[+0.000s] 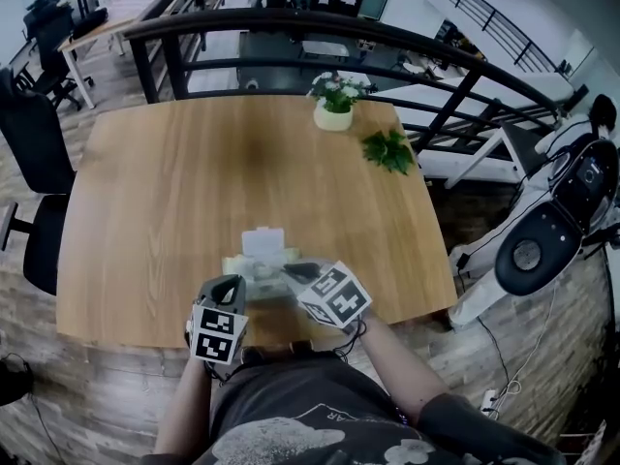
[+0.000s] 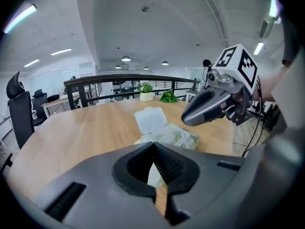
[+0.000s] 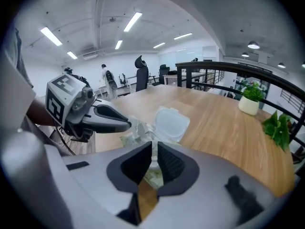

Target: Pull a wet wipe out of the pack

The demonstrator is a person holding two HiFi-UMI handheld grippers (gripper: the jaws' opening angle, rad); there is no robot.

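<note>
A pale green wet wipe pack (image 1: 254, 263) lies near the front edge of the wooden table (image 1: 174, 201), its white lid (image 1: 263, 240) flipped open to the far side. My left gripper (image 1: 235, 281) is at the pack's near left corner, jaws shut, with a pale strip of the pack's edge (image 2: 155, 175) between the pads. My right gripper (image 1: 289, 271) hovers over the pack's right side, shut on a white wipe (image 3: 153, 159) that runs down toward the pack (image 3: 136, 130). In the right gripper view, the left gripper (image 3: 128, 124) touches the pack's edge.
A white pot of flowers (image 1: 334, 114) and a green leafy sprig (image 1: 389, 150) sit at the table's far right. A black chair (image 1: 34, 134) stands left of the table, a white machine (image 1: 542, 240) right. A dark railing (image 1: 291, 27) runs behind.
</note>
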